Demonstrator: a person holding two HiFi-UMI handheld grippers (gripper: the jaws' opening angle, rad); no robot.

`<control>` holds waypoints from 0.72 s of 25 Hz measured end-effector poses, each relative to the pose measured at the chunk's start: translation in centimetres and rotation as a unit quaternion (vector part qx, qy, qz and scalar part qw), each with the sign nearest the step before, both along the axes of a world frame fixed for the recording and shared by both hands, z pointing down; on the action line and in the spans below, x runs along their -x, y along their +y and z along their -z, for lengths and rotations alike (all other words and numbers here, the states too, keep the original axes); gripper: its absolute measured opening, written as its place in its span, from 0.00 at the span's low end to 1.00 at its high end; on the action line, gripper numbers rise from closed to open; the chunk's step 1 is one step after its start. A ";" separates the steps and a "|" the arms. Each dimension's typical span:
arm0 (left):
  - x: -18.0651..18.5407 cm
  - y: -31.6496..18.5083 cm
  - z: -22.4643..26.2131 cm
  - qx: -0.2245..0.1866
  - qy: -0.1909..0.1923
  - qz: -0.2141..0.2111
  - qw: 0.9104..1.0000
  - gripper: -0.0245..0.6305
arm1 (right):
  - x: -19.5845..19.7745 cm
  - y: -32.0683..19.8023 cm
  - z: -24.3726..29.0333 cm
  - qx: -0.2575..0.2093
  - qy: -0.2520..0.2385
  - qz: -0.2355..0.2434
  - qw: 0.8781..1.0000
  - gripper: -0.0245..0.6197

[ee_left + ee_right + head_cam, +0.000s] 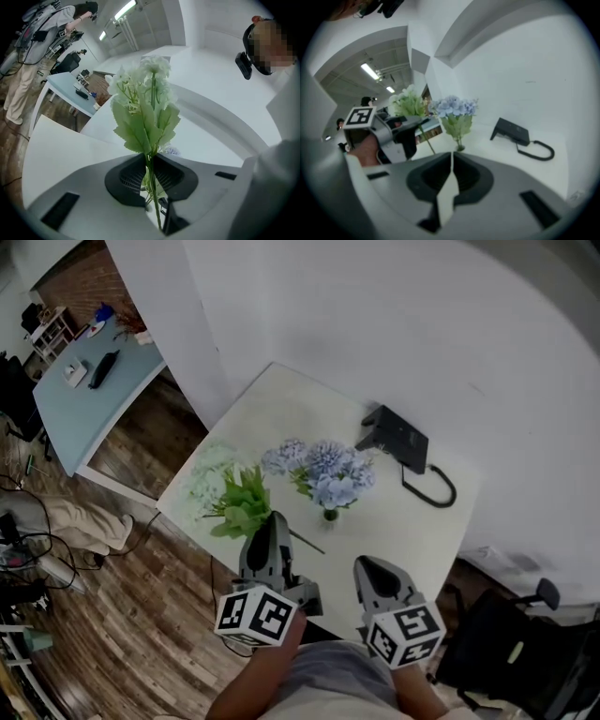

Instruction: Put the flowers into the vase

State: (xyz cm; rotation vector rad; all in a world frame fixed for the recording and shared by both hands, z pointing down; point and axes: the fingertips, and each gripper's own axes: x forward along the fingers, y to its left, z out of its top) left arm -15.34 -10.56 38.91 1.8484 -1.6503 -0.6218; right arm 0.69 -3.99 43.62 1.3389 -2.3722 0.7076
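Observation:
A small vase (pixel 330 514) stands mid-table with blue flowers (pixel 323 472) in it; the right gripper view shows the same blue flowers (pixel 452 107) and vase (pixel 460 147). My left gripper (pixel 275 518) is just left of the vase, shut on the thin stem (pixel 150 161) of a white flower with green leaves (pixel 234 493). Its pale head (pixel 145 89) rises above the jaws. My right gripper (pixel 367 564) hangs near the front table edge, right of the vase, shut with nothing between its jaws (pixel 452 157). It looks across at the left gripper (pixel 401 133).
A black device with a looped cable (pixel 401 442) lies at the table's back right. The white table (pixel 441 521) meets a white wall behind. A light-blue desk (pixel 89 390) stands at the far left, a black chair (pixel 511 648) at the lower right. A person (pixel 33 51) stands in the distance.

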 end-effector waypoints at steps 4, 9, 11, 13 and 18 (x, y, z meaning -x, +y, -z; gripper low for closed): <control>0.3 -1.0 -1.2 0.006 0.005 0.016 1.000 0.15 | 0.6 -0.8 -0.2 0.001 0.005 0.009 1.000 0.08; 0.0 -2.3 -1.8 0.012 0.017 0.025 0.999 0.15 | 0.8 -1.9 -0.1 0.002 0.008 0.012 1.000 0.08; 0.1 -2.7 -1.8 0.010 0.019 0.028 0.999 0.15 | 0.9 -2.0 0.0 0.003 0.009 0.012 1.000 0.08; 0.3 -3.1 -1.9 0.007 0.018 0.032 0.999 0.15 | 1.0 -2.1 -0.1 0.005 0.010 0.012 1.000 0.08; 0.1 -4.4 -2.6 0.009 0.022 0.033 0.999 0.15 | 0.9 -2.3 -0.3 0.010 0.013 0.010 1.000 0.08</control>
